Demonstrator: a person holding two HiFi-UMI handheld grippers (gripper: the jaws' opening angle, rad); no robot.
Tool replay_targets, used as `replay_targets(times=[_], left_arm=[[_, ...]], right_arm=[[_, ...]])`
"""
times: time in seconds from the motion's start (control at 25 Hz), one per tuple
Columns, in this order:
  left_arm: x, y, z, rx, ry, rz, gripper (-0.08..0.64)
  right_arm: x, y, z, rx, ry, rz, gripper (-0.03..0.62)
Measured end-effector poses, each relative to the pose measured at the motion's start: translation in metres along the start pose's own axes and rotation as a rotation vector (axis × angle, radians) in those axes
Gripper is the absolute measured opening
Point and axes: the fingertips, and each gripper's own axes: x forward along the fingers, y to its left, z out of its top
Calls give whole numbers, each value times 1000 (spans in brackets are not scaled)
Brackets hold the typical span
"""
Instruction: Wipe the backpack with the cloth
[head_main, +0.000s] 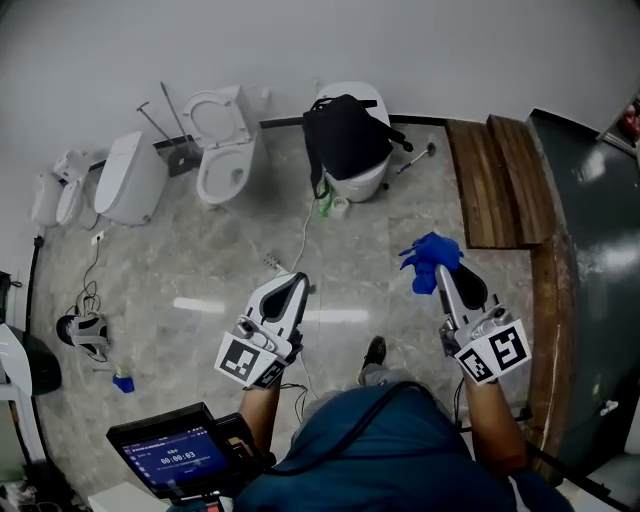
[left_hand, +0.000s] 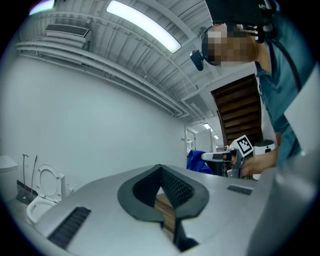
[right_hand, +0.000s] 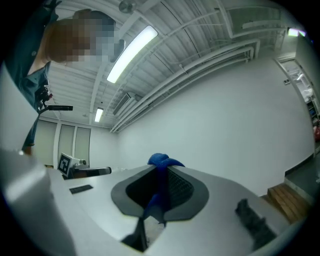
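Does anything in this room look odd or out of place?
Yes: the black fabric backpack lies draped over a white ceramic toilet by the far wall, an odd perch. More white toilets stand loose beside it at mixed angles.

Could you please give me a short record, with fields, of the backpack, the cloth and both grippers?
backpack: black, draped over a white toilet near the far wall.
cloth: blue, bunched, pinched in the right gripper jaws.
right gripper: shut on cloth, apart from the backpack.
left gripper: jaws together, empty.
wiping: not yet begun.
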Motion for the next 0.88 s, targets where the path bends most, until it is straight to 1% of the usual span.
replay_targets(times=[0.16, 0.28, 0.4, 0.56, 0.64, 0.76, 0.88], left_arm=[[50, 13, 14, 1, -29, 14, 3], [77, 18, 23, 25, -39, 14, 3], [102, 30, 22, 47, -24, 15, 3], [136, 48, 21, 39, -41, 1, 3], [153, 62, 14, 32, -40, -6, 3], [180, 90, -1, 20, -15, 9, 3], [215, 130, -9, -1, -27, 7, 3]], right_arm=[[38, -37, 3, 1, -4, 26, 40], [55, -59, 8, 3, -9, 34, 40], [68, -82, 10, 2, -10, 27, 40], [90, -115, 7, 8, -5, 2, 40], [105, -132, 2, 8, 3, -12, 40], [134, -158, -7, 6, 29, -29, 40], [175, -182, -15, 11, 59, -26, 40]])
